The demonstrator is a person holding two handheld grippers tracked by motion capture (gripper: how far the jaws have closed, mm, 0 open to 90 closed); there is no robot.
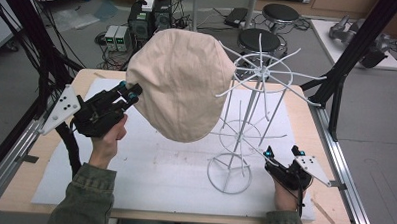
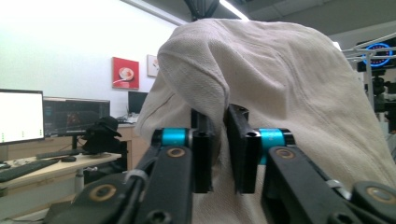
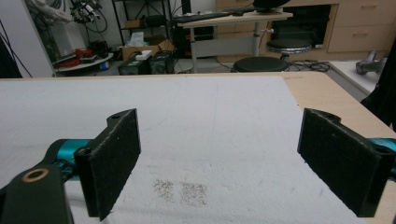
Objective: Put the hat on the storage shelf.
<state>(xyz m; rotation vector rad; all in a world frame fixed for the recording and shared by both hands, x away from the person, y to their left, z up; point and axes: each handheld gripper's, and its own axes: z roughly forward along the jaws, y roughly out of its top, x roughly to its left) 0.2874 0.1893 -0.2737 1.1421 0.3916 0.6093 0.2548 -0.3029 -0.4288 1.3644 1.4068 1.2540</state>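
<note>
— Hanging where, the cap (image 1: 180,84)?

— Over the wire stand (image 1: 246,128), draped on its top spokes toward nine o'clock, well above the white mat (image 1: 159,175) on the surface (image 1: 307,103).

— And your left jaws?

— My left gripper (image 1: 132,93) sits at the cap's nine o'clock edge. A fold of the cloth dips into the narrow gap between my jaws — whether the pads press on it I cannot tell.

— The right?

— My right gripper (image 1: 282,154) rests at four o'clock, near the stand's ring base. Its jaws stand wide apart with nothing between them — just mat beneath.
</note>
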